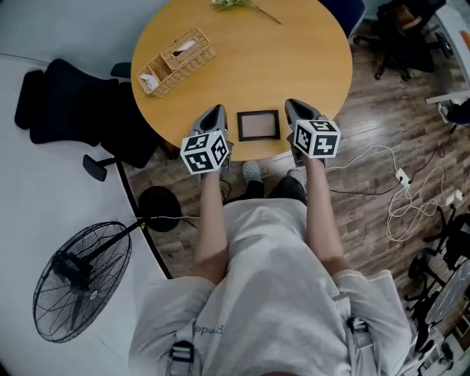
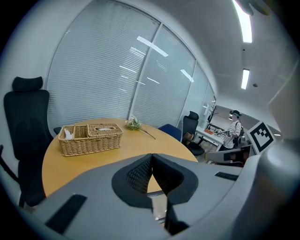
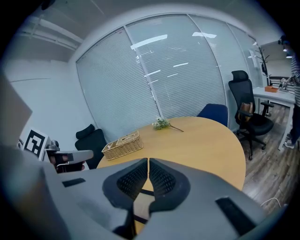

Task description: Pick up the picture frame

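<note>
The picture frame (image 1: 258, 125), dark-edged with a pale middle, lies flat on the round wooden table (image 1: 294, 51) near its front edge. My left gripper (image 1: 214, 116) hangs just left of the frame and my right gripper (image 1: 297, 110) just right of it, both pointing across the table. In the left gripper view the left gripper (image 2: 151, 156) has its jaws pressed together with nothing between them. The right gripper (image 3: 147, 161) is shut the same way in its own view. Dark bars of the frame (image 3: 140, 192) show below its jaws.
A wicker basket (image 1: 176, 61) with a tissue box stands at the table's left, and a flower sprig (image 1: 235, 4) lies at the far edge. A black chair (image 1: 73, 110) and a fan (image 1: 81, 283) stand left; cables (image 1: 411, 198) lie on the floor right. A person (image 2: 233, 131) stands far off.
</note>
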`<state>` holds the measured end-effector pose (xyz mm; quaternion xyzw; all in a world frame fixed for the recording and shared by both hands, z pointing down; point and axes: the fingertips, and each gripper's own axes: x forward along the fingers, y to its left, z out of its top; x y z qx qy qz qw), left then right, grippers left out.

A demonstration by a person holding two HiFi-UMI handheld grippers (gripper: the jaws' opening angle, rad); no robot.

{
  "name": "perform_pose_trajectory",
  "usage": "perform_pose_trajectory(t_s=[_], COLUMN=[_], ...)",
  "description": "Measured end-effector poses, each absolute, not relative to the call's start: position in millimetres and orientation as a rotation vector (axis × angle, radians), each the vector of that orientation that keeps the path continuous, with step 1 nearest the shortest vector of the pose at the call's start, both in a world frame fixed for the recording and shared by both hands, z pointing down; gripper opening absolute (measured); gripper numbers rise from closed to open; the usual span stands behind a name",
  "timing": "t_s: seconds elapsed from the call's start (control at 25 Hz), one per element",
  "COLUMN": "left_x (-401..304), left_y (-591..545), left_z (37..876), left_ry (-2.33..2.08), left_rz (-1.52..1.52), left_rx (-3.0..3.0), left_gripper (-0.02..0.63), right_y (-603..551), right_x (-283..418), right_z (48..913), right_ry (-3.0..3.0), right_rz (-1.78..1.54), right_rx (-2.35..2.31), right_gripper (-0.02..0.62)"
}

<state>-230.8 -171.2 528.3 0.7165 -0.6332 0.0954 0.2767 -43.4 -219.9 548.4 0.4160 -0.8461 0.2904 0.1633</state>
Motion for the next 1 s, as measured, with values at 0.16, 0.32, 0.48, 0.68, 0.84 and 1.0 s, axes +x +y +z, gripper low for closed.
perform_pose_trajectory(t_s=[0.16,0.32,0.48,0.68,0.84,1.0], left_x=[-233,-223,-211,-203,-203,-202], left_y=[-175,-178,-176,-171,-170,-169], left_z=[531,543,561,579,584,590], left_ry=[-1.682,-1.647,-1.628,-1.604,-1.592,-1.557], left_rz=[0.271,0.313,0.363,0.411,0.42,0.433], left_rx=[1.936,1.945,1.929,1.915,1.909,1.897], left_gripper=[0.026,0.026,0.028,0.029,0.057,0.156], right_y=[-217,-217,-212,-207,-203,-199], right_x=[-49,-52,-50,-47,-47,-51], right_z=[553,556,566,579,588,593], right_ry=[-2.386,-2.365,-2.34,-2.304,-2.287,-2.279], right_rz=[0.838,0.836,0.852,0.868,0.895,0.91], right_rx=[1.218,1.24,1.245,1.257,1.237,1.207], right_gripper=[0.026,0.026,0.028,0.031,0.06,0.138])
